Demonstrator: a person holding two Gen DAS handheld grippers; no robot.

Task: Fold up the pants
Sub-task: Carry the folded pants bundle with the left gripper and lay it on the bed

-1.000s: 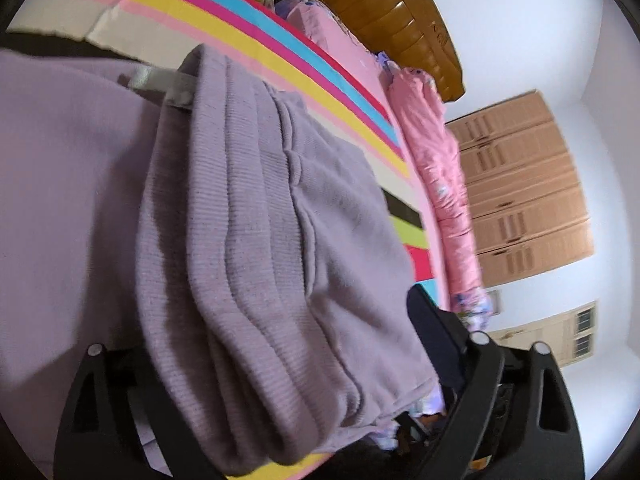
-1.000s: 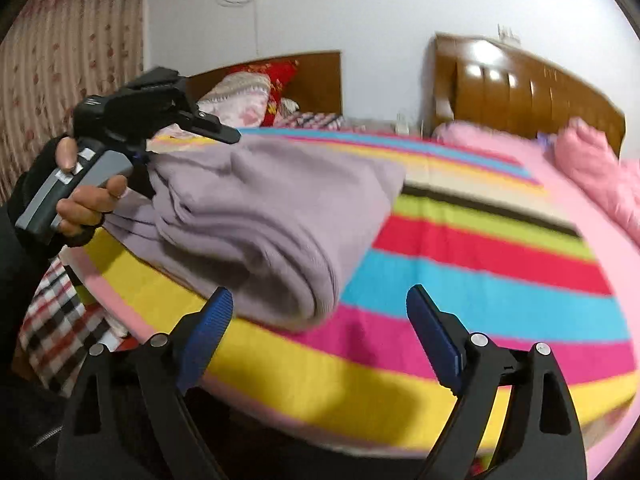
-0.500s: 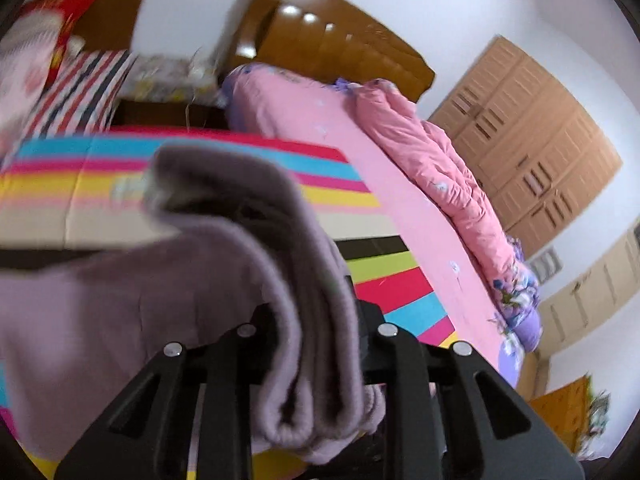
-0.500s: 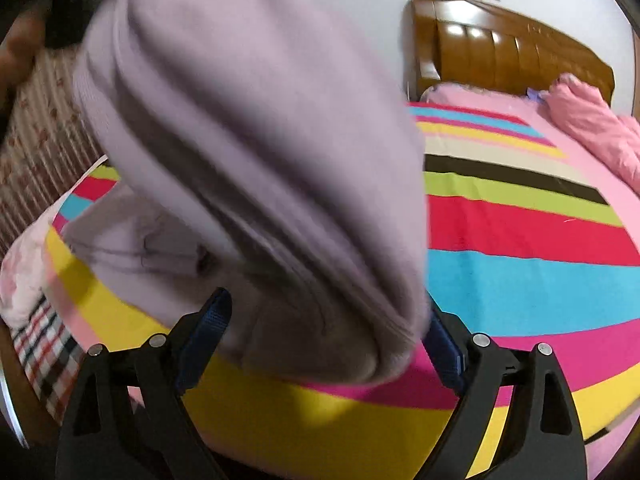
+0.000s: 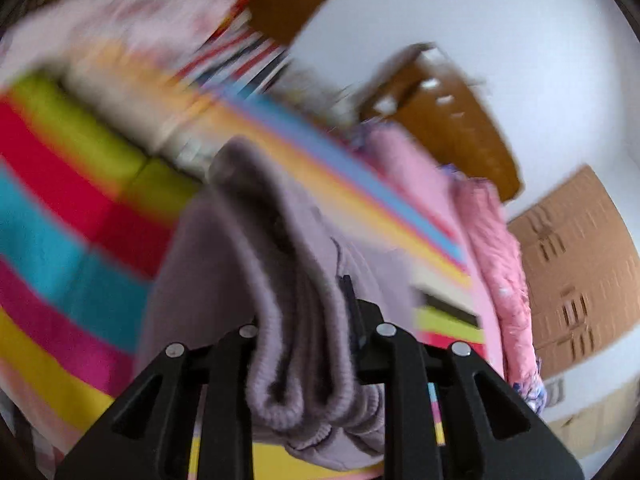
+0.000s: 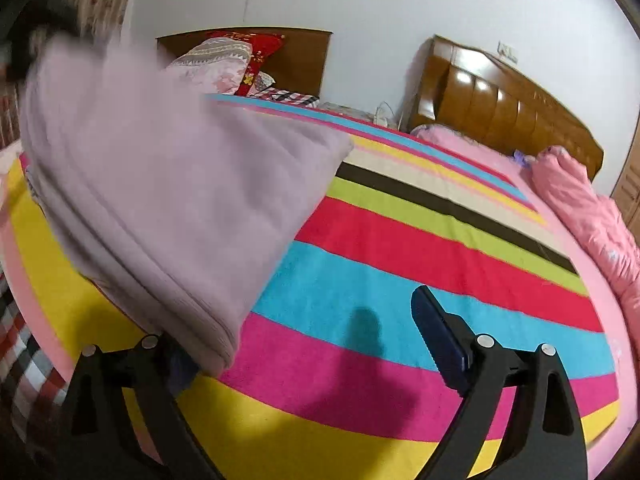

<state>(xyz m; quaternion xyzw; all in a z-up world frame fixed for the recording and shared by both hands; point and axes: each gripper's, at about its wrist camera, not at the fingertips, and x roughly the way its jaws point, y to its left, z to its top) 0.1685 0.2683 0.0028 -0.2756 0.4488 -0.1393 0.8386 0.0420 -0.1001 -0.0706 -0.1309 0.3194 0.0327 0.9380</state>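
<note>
The lilac pants (image 5: pixel 280 280) are folded into a thick bundle. My left gripper (image 5: pixel 310 332) is shut on the ribbed edge of the bundle and holds it above the striped bedspread (image 5: pixel 60 208); this view is blurred by motion. In the right wrist view the pants (image 6: pixel 168 200) hang tilted at the left, over the striped bedspread (image 6: pixel 420 248), with the lower corner beside my left finger. My right gripper (image 6: pixel 304 340) is open and holds nothing. The left gripper's body at the top left of this view is a dark blur.
A pink quilt (image 6: pixel 592 208) lies along the right side of the bed below a brown wooden headboard (image 6: pixel 500 104). Pillows and a second headboard (image 6: pixel 248 60) are at the back left. A wooden wardrobe (image 5: pixel 572 264) stands at the right. Checked cloth (image 6: pixel 24 360) hangs at the bed's left edge.
My left gripper has swung the held bundle leftward across the bed. In the right wrist view the pants have moved out from between my right fingers to the left; the right gripper stays open.
</note>
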